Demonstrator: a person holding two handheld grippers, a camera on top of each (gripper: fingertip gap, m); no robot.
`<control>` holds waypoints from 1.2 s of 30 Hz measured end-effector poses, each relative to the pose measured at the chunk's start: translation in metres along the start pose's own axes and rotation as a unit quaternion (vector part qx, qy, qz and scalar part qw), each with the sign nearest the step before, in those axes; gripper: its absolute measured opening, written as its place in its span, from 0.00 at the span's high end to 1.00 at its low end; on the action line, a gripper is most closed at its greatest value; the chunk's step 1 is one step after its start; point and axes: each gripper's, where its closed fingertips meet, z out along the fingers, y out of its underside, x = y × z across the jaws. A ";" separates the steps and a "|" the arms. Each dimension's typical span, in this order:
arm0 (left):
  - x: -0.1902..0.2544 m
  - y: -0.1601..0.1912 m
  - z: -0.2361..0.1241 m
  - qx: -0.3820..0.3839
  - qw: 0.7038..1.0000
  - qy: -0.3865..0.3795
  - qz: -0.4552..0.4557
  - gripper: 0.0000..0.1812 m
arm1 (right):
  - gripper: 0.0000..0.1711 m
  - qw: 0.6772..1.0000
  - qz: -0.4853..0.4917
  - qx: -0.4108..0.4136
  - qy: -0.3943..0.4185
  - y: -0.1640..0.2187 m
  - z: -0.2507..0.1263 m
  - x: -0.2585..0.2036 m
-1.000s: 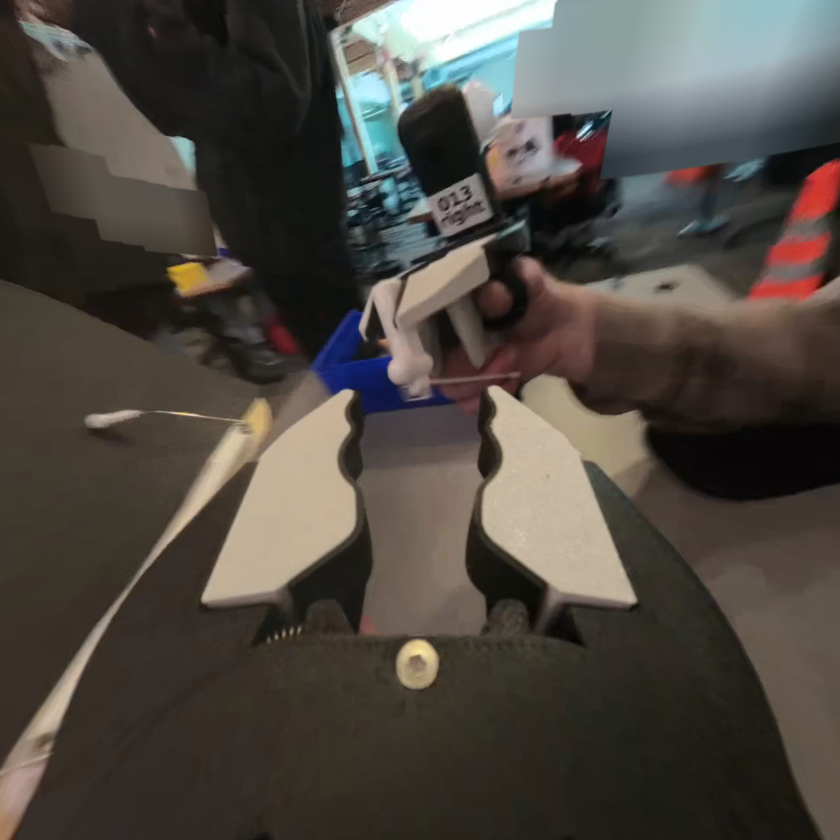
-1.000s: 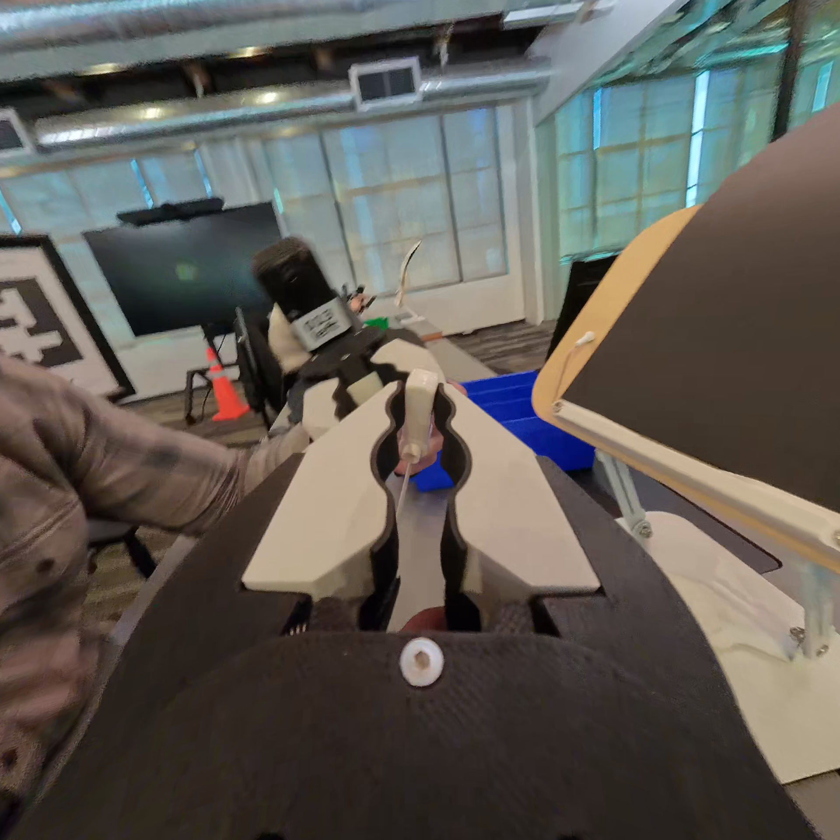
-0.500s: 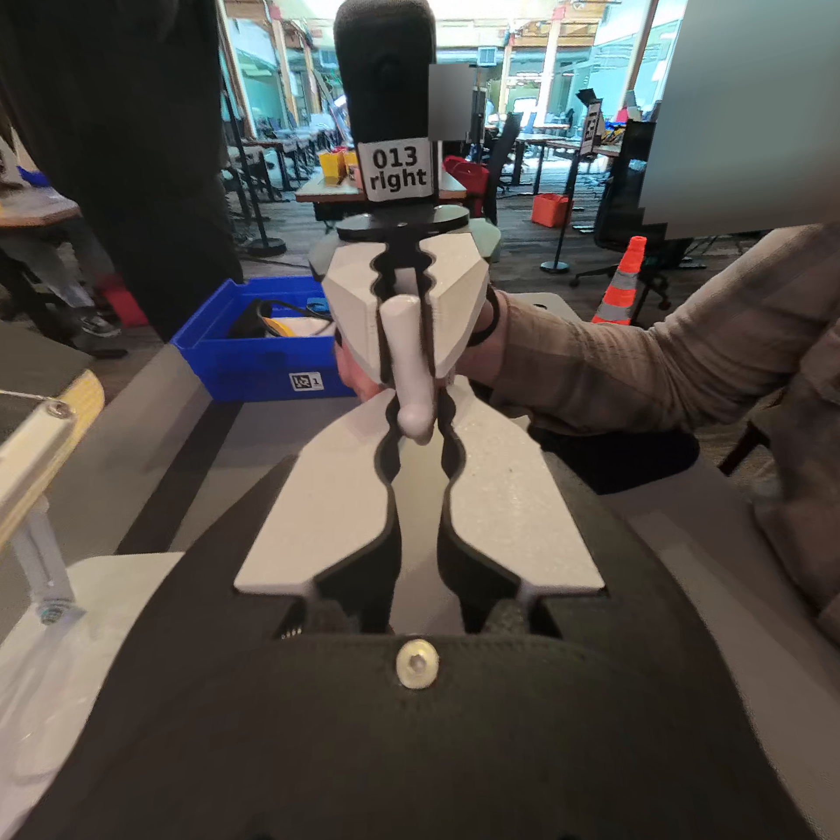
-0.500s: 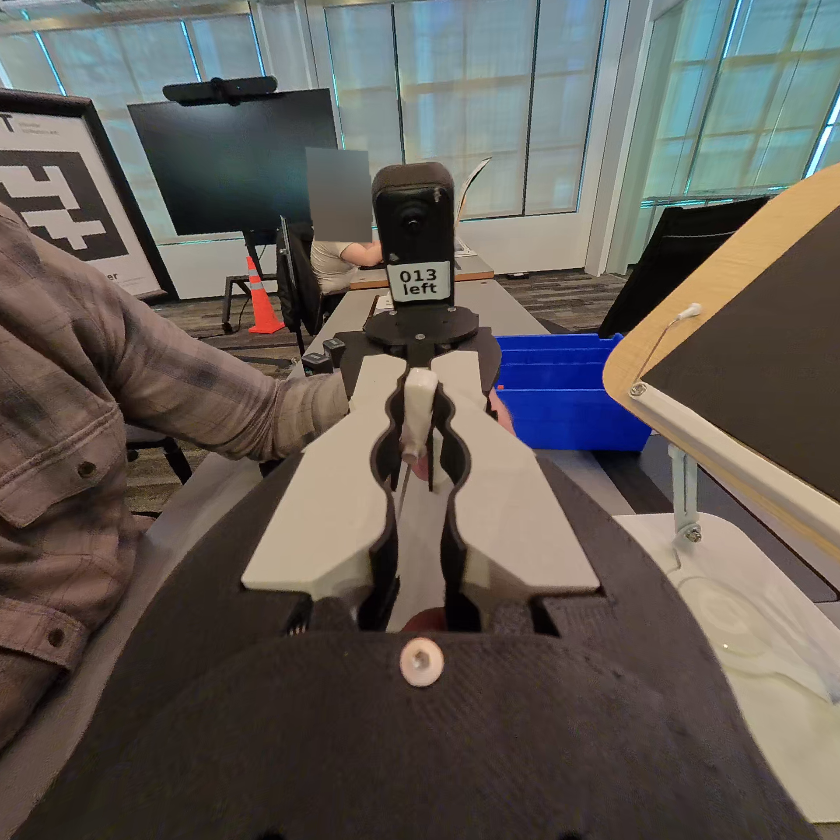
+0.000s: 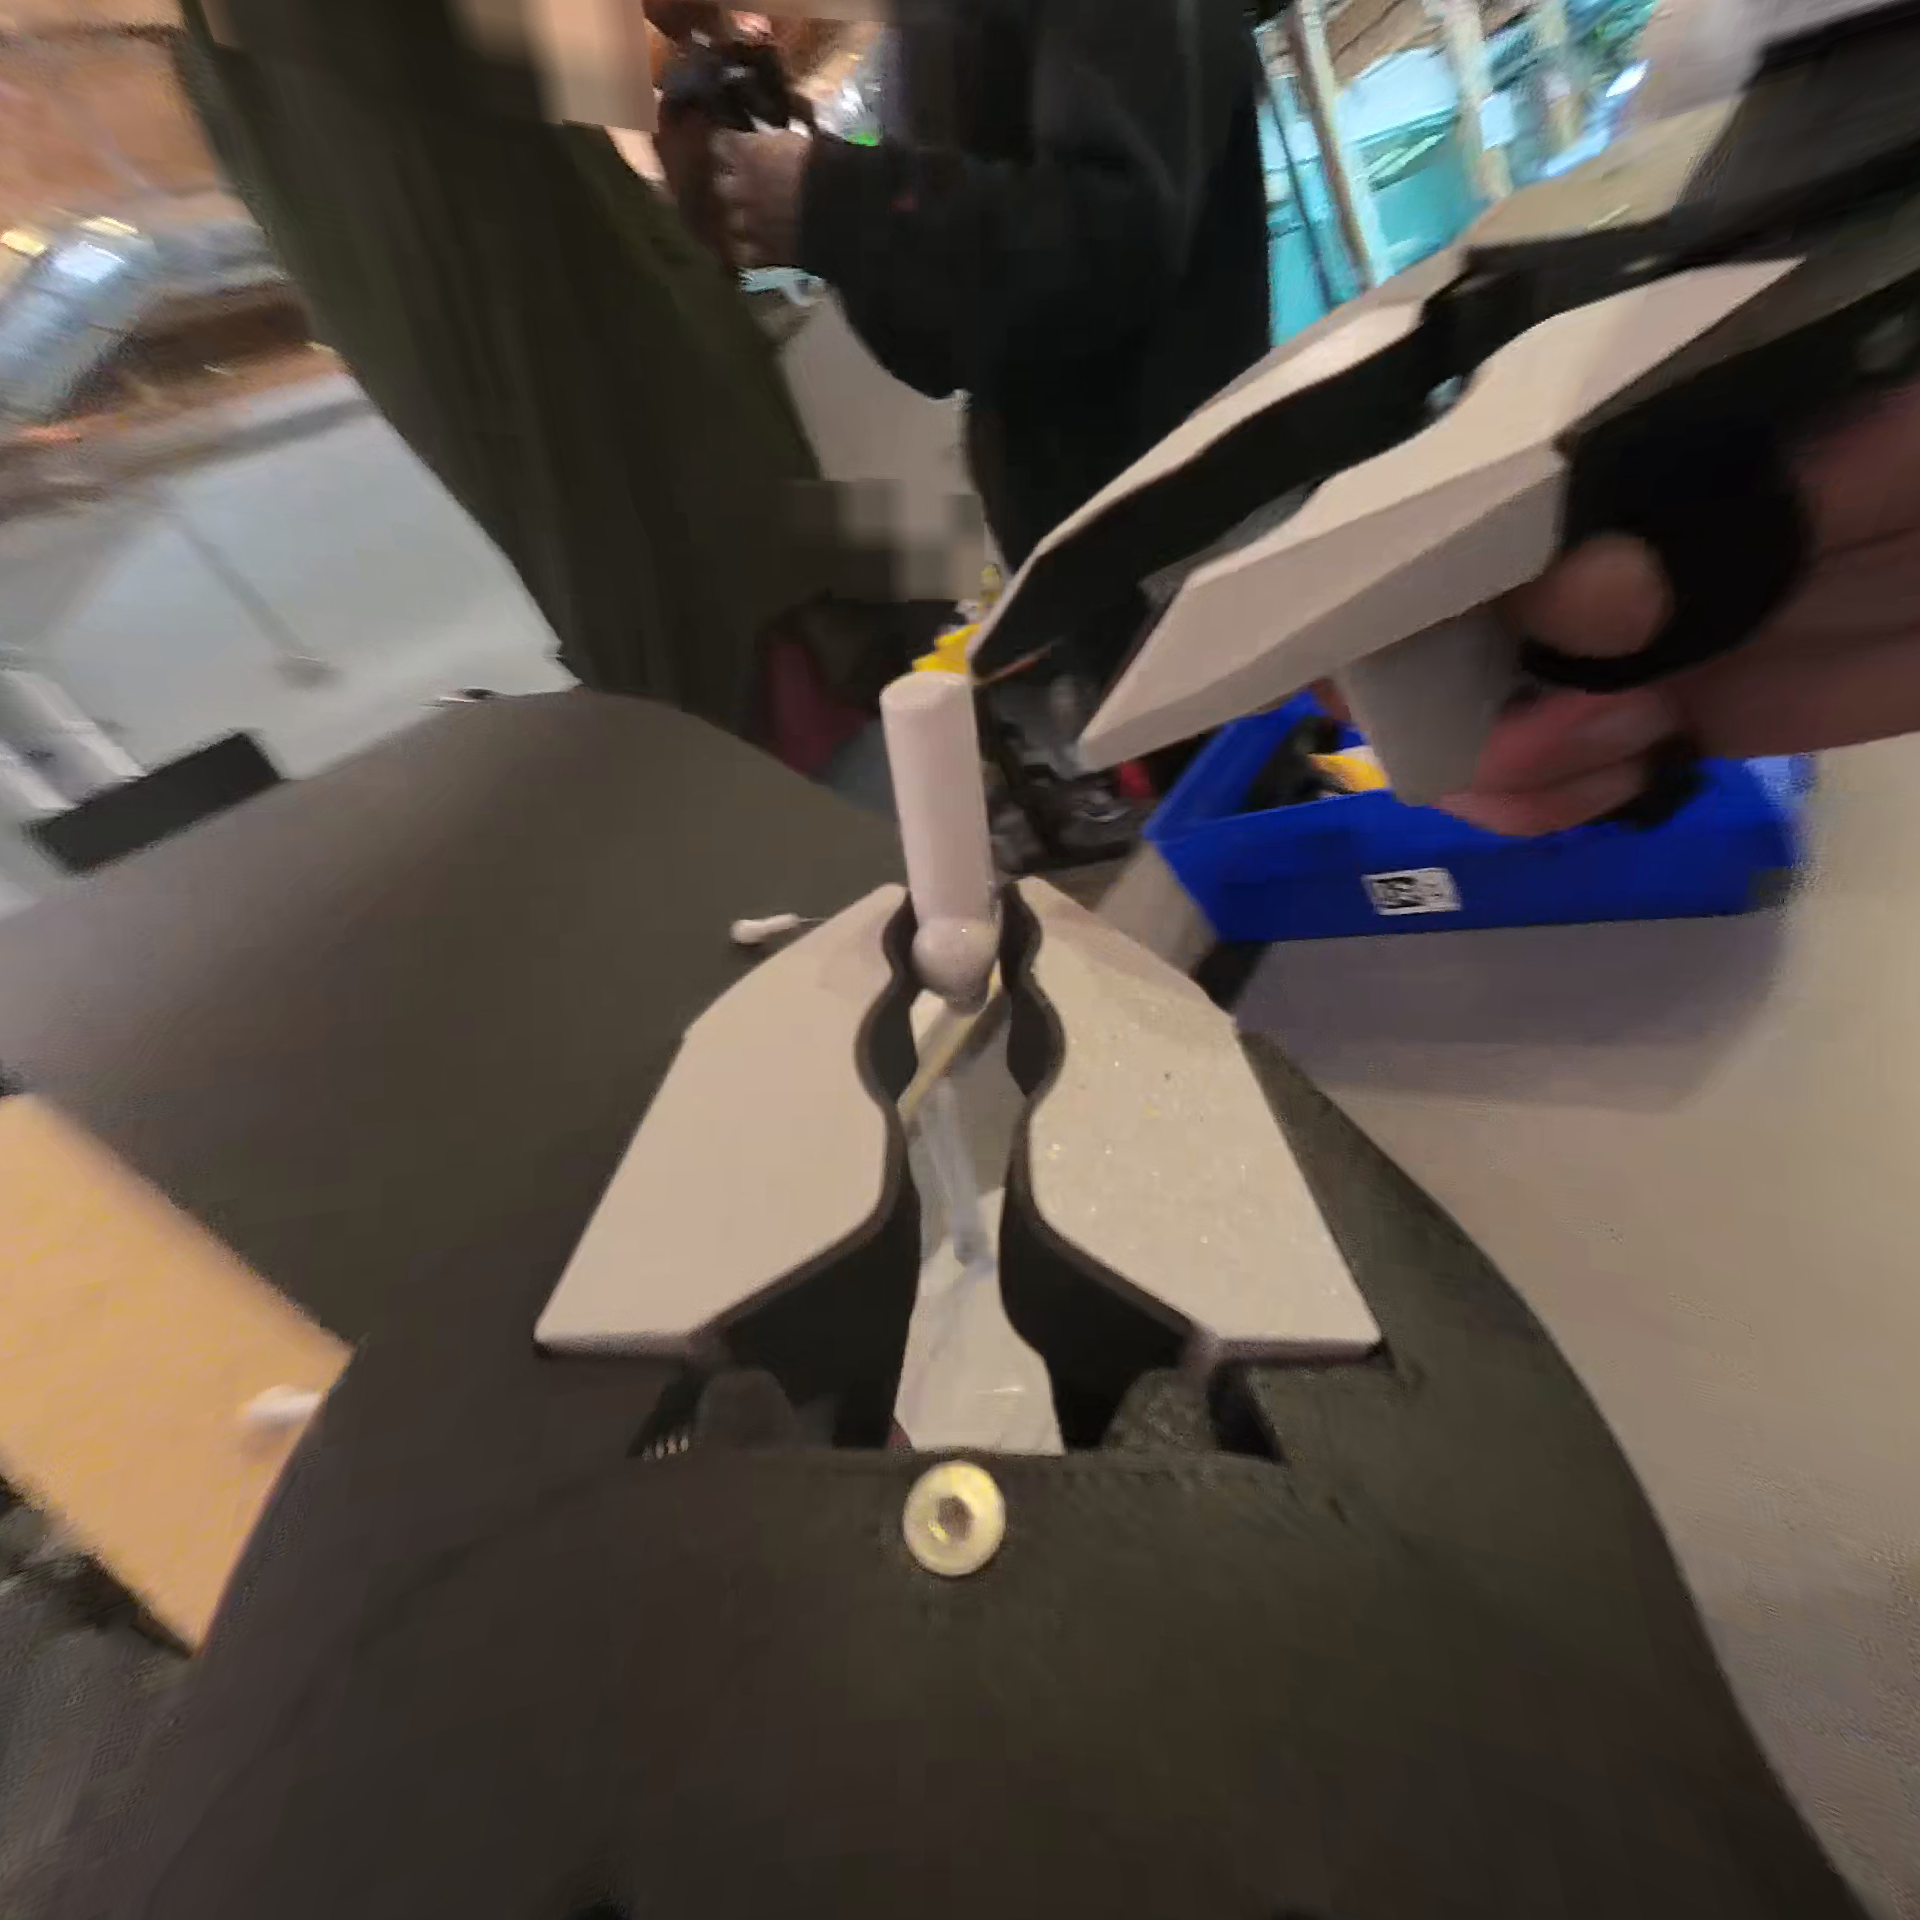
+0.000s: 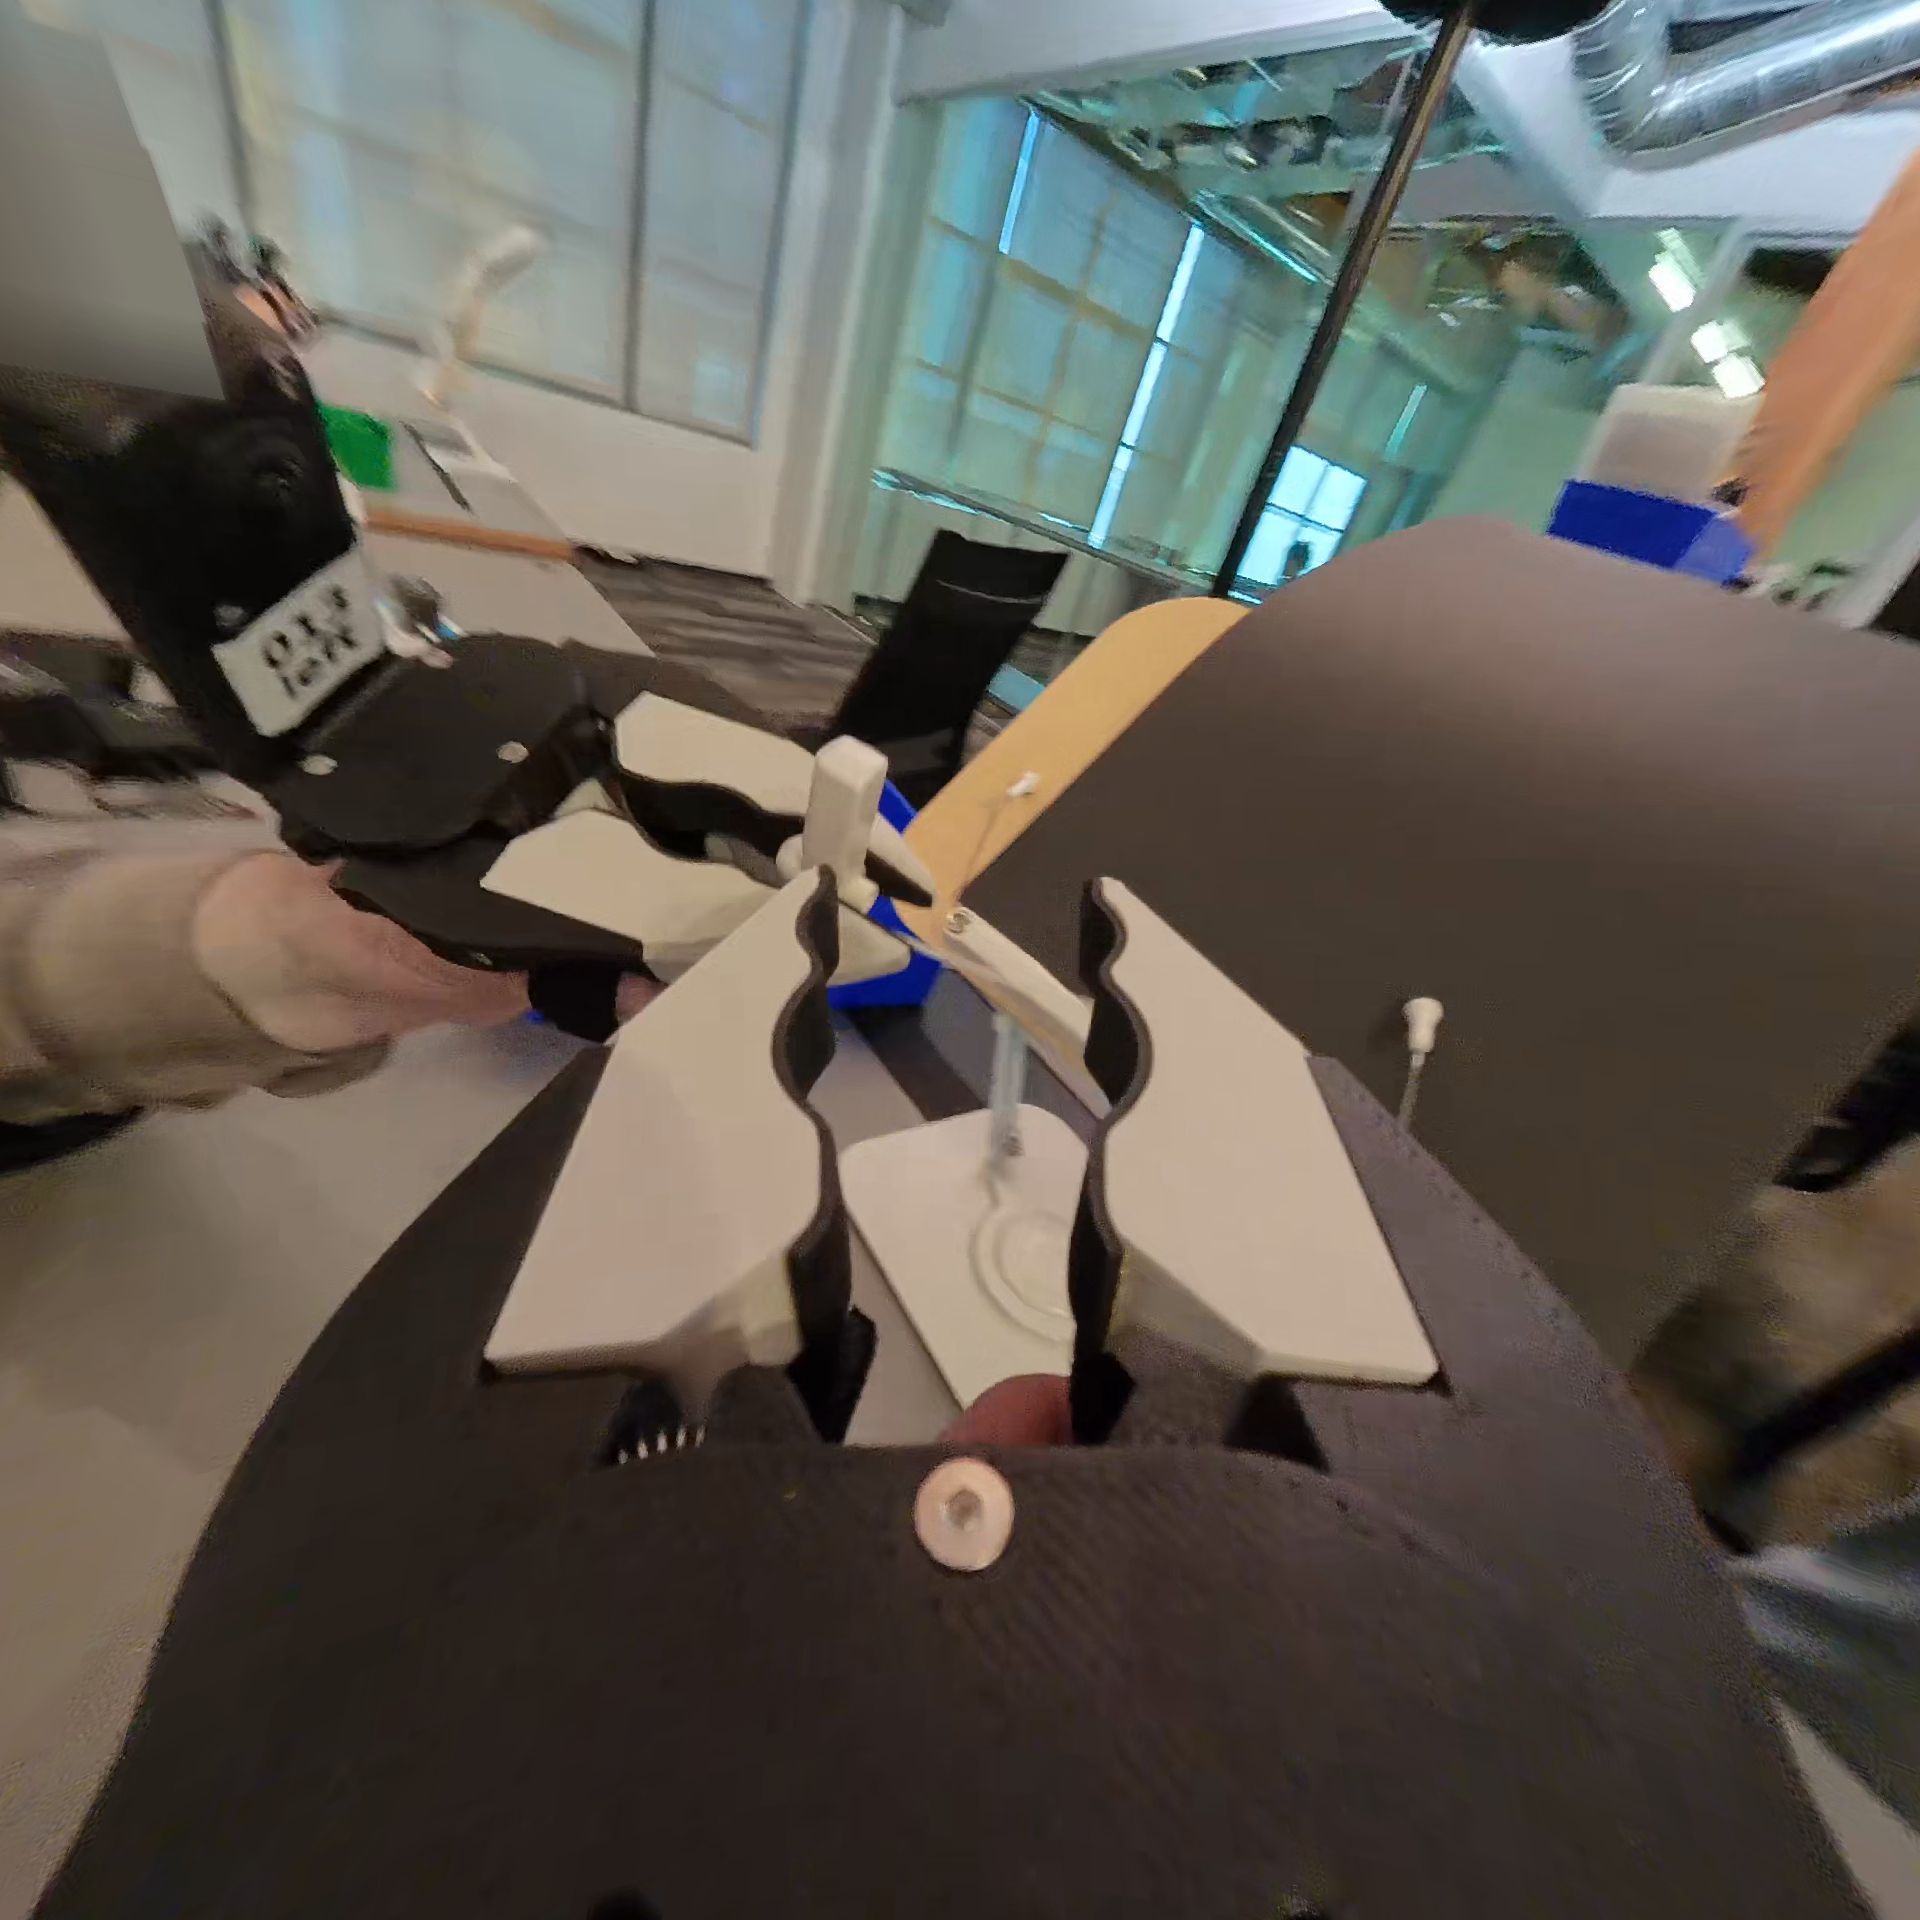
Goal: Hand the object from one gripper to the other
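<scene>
Though blurred, peg (image 5: 933, 821) between fingers (image 5: 769, 1122).

White peg (image 5: 932, 821). Left tongs (image 5: 958, 940) and right tongs (image 6: 956, 914) are white with black pads. Blue bin (image 5: 1475, 842). Grey bench (image 5: 1558, 1122). Black board (image 6: 1507, 831) with tan edge.

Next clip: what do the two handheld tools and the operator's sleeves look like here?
Both tools match: the left tool and right tool each have two flat white fingers with wavy black inner pads on a rounded black textured body with a silver screw. A black camera with a white label tops the left one. The sleeve looks plaid, blurred.
</scene>
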 end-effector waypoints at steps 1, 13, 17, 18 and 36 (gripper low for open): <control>-0.005 -0.002 -0.001 0.003 1.000 -0.021 0.008 0.92 | 0.74 1.000 -0.017 -0.004 0.001 -0.003 0.001 -0.005; 0.001 -0.013 -0.002 0.018 0.996 -0.080 0.045 0.92 | 0.93 0.989 0.087 0.119 0.024 -0.019 0.026 -0.029; 0.003 -0.014 -0.002 0.021 0.996 -0.074 0.052 0.92 | 0.94 0.986 0.107 0.127 0.008 -0.020 0.024 -0.029; 0.005 -0.015 -0.002 0.023 0.996 -0.065 0.056 0.92 | 0.94 0.986 0.105 0.129 -0.002 -0.020 0.022 -0.029; 0.092 -0.047 -0.054 0.102 0.875 0.434 -0.188 0.79 | 0.93 0.936 0.031 0.084 -0.340 -0.009 -0.037 -0.100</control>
